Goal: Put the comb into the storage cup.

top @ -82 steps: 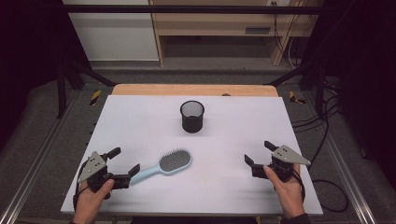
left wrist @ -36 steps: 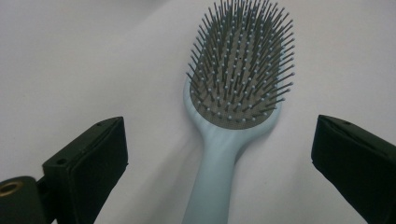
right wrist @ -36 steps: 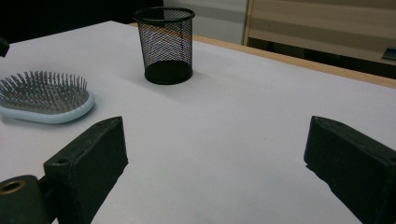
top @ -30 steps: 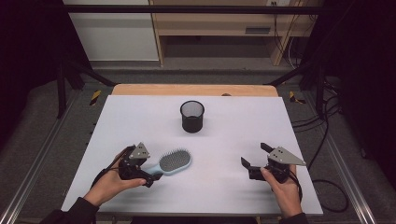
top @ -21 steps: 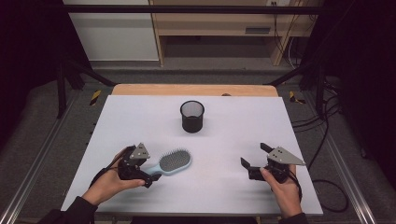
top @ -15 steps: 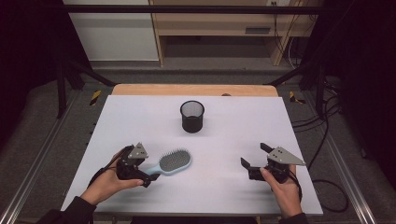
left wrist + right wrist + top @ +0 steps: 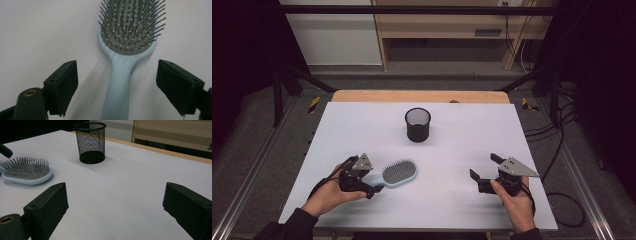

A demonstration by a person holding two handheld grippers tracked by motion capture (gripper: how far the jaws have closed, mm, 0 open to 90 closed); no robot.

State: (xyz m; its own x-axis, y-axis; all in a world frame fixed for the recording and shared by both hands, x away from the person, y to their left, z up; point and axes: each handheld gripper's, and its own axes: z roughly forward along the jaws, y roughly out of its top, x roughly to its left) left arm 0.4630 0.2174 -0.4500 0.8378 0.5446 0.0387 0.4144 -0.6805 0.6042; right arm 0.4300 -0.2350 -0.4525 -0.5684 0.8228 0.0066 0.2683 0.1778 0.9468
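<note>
A pale blue hairbrush (image 7: pixel 399 173) lies bristles up on the white table (image 7: pixel 462 140), with its handle pointing to the lower left. My left gripper (image 7: pixel 368 182) straddles that handle. In the left gripper view the hairbrush (image 7: pixel 127 37) has its handle between the jaws of the left gripper (image 7: pixel 118 68), which have just been closing but stand clear of it on both sides. My right gripper (image 7: pixel 483 166) rests open near the front right of the table, with nothing between the jaws of the right gripper (image 7: pixel 116 190). The hairbrush (image 7: pixel 26 171) lies off to its left.
A black mesh cup (image 7: pixel 417 125) stands upright at mid-table, behind the brush; the mesh cup (image 7: pixel 90 142) is also ahead of the right gripper. A wooden strip (image 7: pixel 422 96) edges the table's far side. Dark floor and metal rails surround the table.
Since the earliest frame my left gripper has moved right, from beside the brush's handle end to astride the handle. Over the last second neither hand has shifted.
</note>
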